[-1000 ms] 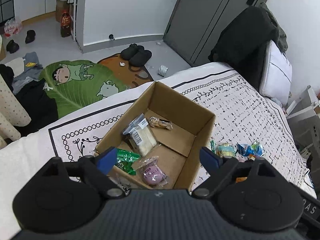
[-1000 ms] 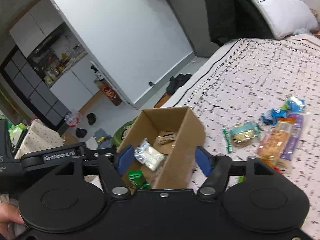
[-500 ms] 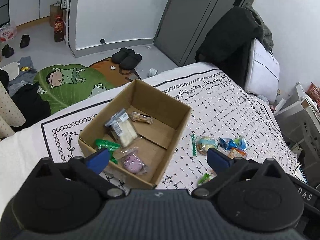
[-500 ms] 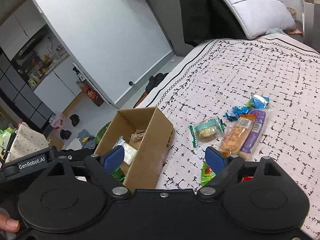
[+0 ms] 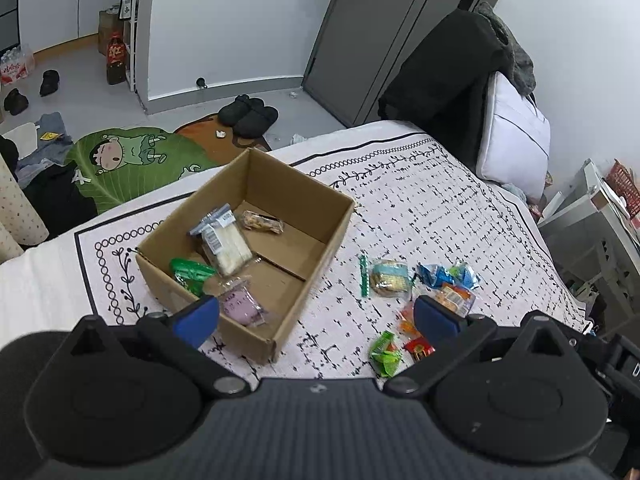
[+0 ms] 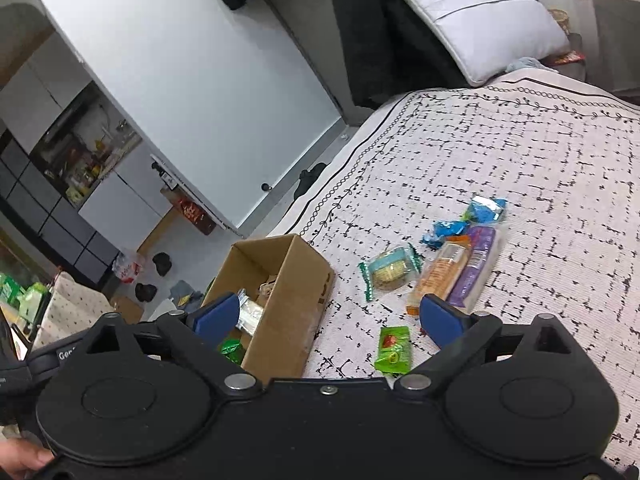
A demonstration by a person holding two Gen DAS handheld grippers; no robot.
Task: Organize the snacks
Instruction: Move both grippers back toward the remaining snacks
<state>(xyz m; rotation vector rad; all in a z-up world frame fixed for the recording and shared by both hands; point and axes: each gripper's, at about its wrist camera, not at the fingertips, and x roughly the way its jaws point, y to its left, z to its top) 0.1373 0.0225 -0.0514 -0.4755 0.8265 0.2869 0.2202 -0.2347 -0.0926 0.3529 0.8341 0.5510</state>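
Both grippers back w/ fingers wider; cardboard box (image 5: 256, 240) long axis diagonal.

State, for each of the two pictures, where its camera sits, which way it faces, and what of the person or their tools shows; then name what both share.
Left wrist: sits on the left tongs, facing down over the cardboard box toward door and floor; only its open blue fingers show.
Right wrist: sits on the right tongs, facing down across the bed toward the kitchen; open fingers, a fingertip at the corner.
Shared: box, loose snacks, pillow.
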